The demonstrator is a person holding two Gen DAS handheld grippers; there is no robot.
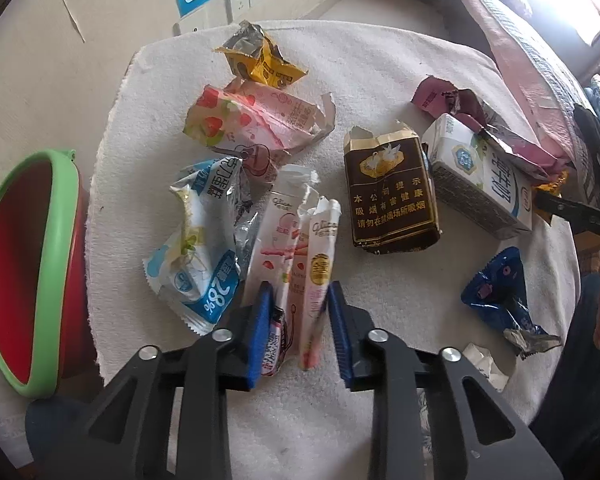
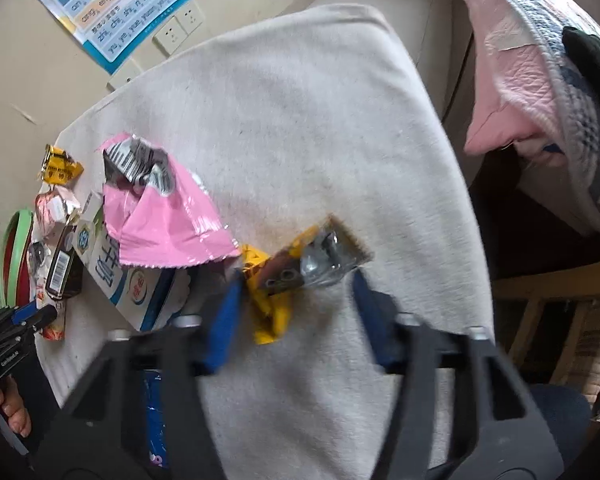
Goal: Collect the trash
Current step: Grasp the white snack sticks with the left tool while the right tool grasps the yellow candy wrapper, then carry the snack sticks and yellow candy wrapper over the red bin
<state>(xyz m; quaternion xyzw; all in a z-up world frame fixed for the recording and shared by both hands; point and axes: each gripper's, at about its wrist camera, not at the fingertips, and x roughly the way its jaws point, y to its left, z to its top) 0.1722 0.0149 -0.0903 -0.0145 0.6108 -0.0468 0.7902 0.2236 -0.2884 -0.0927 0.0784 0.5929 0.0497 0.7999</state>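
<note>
Snack wrappers lie scattered on a white cloth (image 1: pixel 380 80). My left gripper (image 1: pixel 298 312) is open, its blue pads either side of the lower end of a white and pink stick-snack wrapper (image 1: pixel 296 248). Beside it lie a blue and white wrapper (image 1: pixel 204 248), a brown cigarette pack (image 1: pixel 392 192) and a milk carton (image 1: pixel 480 176). My right gripper (image 2: pixel 296 304) is open around a yellow wrapper (image 2: pixel 276 280) lying on the cloth, next to a pink bag (image 2: pixel 160 216). The right view is motion-blurred.
A red basin with a green rim (image 1: pixel 28 264) stands at the left edge of the cloth. A pink strawberry wrapper (image 1: pixel 252 124), a yellow wrapper (image 1: pixel 260 60) and a dark blue wrapper (image 1: pixel 500 292) lie around. A pink quilt (image 2: pixel 520 80) is on the right.
</note>
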